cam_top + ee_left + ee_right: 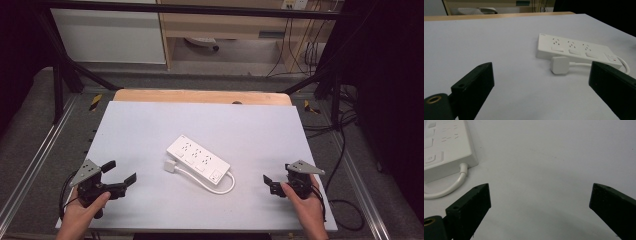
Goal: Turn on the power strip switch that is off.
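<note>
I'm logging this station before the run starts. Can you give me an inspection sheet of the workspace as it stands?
Surface: pale grey mat on a wooden table, flat and clean.
Job's things: white power strip lies diagonally mid-mat; its plug rests on the mat beside it, not plugged in.
Clutter: nothing seen.
Grippers: left gripper and right gripper are hand-held near the mat's front corners, jaws open, empty, both apart from the strip.
Cables: the strip's cord loops from its near end back to the plug; black leads trail on the floor at the right.
Surroundings: black frame around the table, shelving behind, dark at the sides.
</note>
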Motion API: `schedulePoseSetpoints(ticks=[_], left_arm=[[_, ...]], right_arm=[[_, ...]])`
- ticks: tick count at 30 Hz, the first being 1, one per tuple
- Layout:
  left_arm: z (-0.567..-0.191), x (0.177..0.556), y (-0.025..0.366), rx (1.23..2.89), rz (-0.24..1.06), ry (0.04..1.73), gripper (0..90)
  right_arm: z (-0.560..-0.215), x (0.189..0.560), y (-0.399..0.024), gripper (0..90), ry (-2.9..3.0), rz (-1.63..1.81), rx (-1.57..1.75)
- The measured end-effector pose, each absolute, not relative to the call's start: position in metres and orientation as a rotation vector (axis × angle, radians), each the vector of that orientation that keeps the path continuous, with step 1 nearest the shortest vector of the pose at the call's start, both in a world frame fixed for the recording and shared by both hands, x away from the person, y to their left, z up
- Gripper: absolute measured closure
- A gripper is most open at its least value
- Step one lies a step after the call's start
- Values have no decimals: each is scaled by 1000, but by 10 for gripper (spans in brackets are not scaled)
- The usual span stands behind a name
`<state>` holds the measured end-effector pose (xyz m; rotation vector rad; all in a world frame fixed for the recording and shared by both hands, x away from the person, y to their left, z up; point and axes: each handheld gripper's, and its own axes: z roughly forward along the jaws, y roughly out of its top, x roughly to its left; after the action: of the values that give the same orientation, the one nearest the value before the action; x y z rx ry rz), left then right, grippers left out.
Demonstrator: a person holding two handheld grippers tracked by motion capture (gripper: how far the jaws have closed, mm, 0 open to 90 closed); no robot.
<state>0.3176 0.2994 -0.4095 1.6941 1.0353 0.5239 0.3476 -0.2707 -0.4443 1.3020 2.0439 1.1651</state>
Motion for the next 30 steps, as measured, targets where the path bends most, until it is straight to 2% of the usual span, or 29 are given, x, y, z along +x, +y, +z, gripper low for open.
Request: schedulePoseSetpoints(ticks=[30], left_arm=[[-390, 330, 294, 1614, 497, 1005, 66]], right_arm=[[-443, 345, -270, 37, 2061, 1176, 1300]])
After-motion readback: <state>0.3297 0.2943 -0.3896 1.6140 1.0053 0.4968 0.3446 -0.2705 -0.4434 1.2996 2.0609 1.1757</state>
